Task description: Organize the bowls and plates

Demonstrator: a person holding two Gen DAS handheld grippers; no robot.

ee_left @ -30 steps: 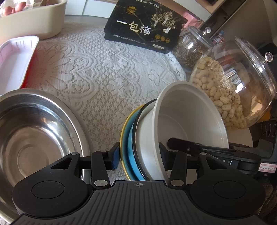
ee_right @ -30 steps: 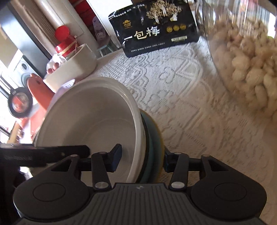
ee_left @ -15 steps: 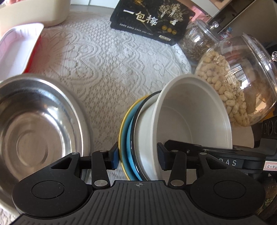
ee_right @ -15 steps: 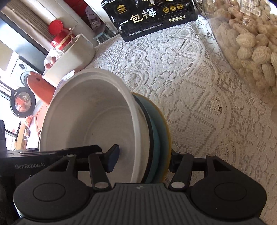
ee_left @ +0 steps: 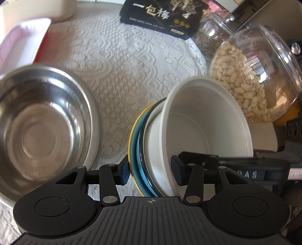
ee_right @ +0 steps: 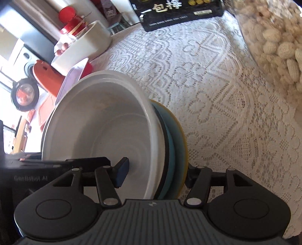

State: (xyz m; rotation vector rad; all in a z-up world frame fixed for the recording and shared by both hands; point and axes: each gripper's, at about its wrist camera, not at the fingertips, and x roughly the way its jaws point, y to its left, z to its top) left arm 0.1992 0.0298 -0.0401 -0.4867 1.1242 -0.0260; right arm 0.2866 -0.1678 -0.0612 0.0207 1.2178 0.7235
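A stack of dishes is held between both grippers above the lace cloth: a white bowl on a black-rimmed dish and a blue plate with a yellow rim. My left gripper is shut on one edge of the stack. My right gripper is shut on the opposite edge, with the white bowl and the blue and yellow plate between its fingers. A large steel bowl sits on the cloth to the left of the stack.
A glass jar of peanuts and a smaller jar of seeds stand at the right. A black box lies at the back. A white tray on a red base and a cream tub are at the left.
Both grippers have lifted the stack and carried it back and slightly left, away from the peanut jar. The steel bowl and far objects look lower and farther in view.
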